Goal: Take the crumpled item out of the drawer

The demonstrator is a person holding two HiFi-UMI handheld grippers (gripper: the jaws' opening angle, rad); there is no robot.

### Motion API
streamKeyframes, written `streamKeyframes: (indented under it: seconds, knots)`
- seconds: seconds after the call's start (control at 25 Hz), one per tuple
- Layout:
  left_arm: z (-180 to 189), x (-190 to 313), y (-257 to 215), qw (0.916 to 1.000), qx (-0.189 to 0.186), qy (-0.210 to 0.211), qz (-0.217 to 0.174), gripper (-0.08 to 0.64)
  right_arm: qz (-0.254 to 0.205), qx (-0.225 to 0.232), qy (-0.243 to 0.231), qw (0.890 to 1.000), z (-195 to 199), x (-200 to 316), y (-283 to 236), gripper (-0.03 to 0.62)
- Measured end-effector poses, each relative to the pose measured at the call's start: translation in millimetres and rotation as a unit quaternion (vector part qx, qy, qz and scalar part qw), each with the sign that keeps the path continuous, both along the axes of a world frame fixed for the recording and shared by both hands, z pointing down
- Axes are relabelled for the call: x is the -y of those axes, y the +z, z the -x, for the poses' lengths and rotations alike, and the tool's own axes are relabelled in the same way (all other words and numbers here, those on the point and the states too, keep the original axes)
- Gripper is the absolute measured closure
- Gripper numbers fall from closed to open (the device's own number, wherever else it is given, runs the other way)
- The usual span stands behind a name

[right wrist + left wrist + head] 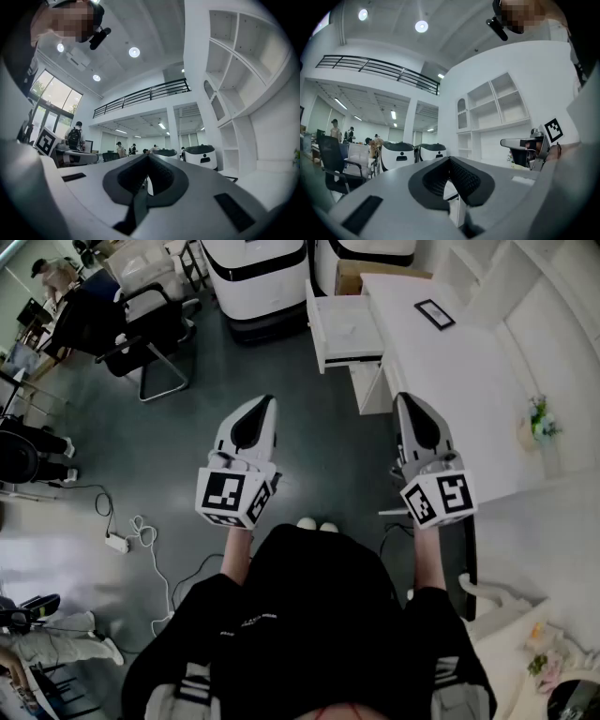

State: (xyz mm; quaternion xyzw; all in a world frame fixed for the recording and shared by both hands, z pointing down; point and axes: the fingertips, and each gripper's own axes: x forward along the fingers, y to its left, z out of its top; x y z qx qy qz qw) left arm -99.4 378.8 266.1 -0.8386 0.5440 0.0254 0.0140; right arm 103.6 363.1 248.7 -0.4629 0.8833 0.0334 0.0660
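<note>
A white drawer (343,330) stands pulled out of the white desk (450,371) ahead of me. Its inside looks pale, and I cannot make out a crumpled item in it. My left gripper (265,403) is held at waist height over the floor, well short of the drawer, with its jaws shut and empty. The right gripper (404,399) hovers by the desk's near corner, also shut on nothing. In the left gripper view the jaw tips (450,159) meet, aimed level across the room. In the right gripper view the tips (147,157) meet too.
A small framed picture (434,313) lies on the desk and a flower pot (539,422) sits at its right. Two white machines (255,277) and a cardboard box (351,277) stand behind the drawer. A black chair (141,334) and floor cables (141,535) are on the left.
</note>
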Motion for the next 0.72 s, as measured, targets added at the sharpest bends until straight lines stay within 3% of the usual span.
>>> streamKeyframes:
  seconds: [0.72]
  knots:
    - [-25,0,18,0.9993,-0.005,-0.023,0.03,0.562,0.017,0.025,0.003,1.0,-29,14,19,0.601]
